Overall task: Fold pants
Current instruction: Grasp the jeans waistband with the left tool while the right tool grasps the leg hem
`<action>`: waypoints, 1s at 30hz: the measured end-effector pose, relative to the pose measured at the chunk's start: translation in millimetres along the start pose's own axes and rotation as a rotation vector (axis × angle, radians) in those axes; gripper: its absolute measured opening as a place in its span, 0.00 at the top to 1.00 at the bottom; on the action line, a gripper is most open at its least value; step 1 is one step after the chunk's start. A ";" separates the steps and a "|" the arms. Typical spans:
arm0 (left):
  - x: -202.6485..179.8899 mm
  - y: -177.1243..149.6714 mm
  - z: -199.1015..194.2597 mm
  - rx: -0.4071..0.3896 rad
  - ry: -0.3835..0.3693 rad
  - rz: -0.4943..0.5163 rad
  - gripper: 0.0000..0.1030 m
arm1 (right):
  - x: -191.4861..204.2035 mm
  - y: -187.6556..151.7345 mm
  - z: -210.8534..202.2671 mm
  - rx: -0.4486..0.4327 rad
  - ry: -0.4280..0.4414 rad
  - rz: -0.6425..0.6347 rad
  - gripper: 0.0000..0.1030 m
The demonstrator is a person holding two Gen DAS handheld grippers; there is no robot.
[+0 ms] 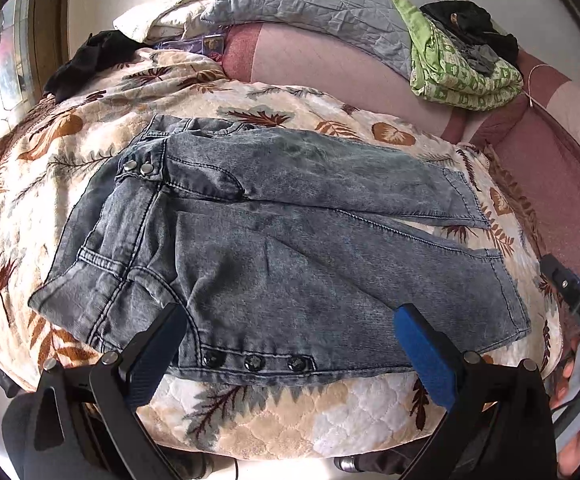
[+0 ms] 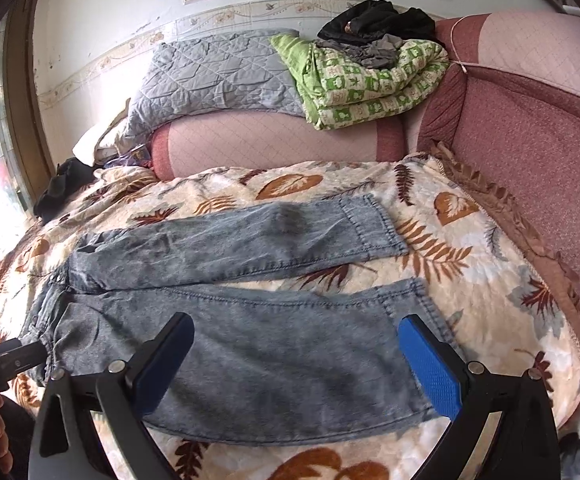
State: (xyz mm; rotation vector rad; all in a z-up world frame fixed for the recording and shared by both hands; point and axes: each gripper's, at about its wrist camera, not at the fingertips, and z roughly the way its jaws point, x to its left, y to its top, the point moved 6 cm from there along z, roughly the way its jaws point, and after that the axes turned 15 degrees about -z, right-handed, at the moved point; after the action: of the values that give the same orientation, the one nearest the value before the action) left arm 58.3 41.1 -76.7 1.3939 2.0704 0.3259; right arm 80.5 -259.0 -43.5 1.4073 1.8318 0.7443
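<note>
Left gripper (image 1: pixel 290 332), nearest the lens: fingers spread wide apart, gripping nothing, poised over the near edge of the jeans (image 1: pixel 274 240) by the waist end. Right gripper (image 2: pixel 295 350) likewise spread wide and empty, over the lower part of the near leg.

Jeans: faded grey-blue denim, lying flat and unfolded on the leaf-print blanket (image 1: pixel 70 152), which covers the couch seat. Waist end to the left, both legs running right. Legs slightly parted, a wedge of blanket showing between the cuffs. Three dark snaps line the near edge at the hip; two metal snaps sit on the waistband. A darker patch marks the far leg in the right wrist view.

Hard to read: in the right wrist view the waist end is bunched and foreshortened, and part of the left tool crosses in front of it at the frame edge. Both views cut the blanket off at the bottom.

Beyond the jeans, the pink couch (image 2: pixel 529 152) back and arm. On the back, behind the jeans: a grey quilt (image 2: pixel 218 76), a folded green checked blanket (image 2: pixel 369 88) with dark clothes (image 2: pixel 377 20) heaped on it. Far left of the jeans, another dark garment (image 1: pixel 86 60) on the blanket.
</note>
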 end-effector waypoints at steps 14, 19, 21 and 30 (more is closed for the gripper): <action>72.9 167.1 63.6 0.000 0.057 -0.117 0.00 | -147.3 110.2 180.5 0.201 0.206 0.152 0.05; 95.2 198.0 106.5 0.060 0.082 -0.151 0.03 | -166.4 112.3 263.6 0.329 0.253 0.185 0.19; 101.4 207.2 124.0 0.095 0.079 -0.181 0.17 | -166.9 108.0 291.4 0.386 0.245 0.148 0.26; 114.4 234.2 175.8 0.173 0.063 -0.293 0.42 | -162.6 92.9 357.1 0.474 0.266 0.094 0.46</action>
State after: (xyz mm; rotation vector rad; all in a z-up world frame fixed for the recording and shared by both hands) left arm 311.8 218.1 -133.2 1.1631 2.3629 0.0700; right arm 448.1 -384.5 -151.5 1.7690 2.2676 0.5852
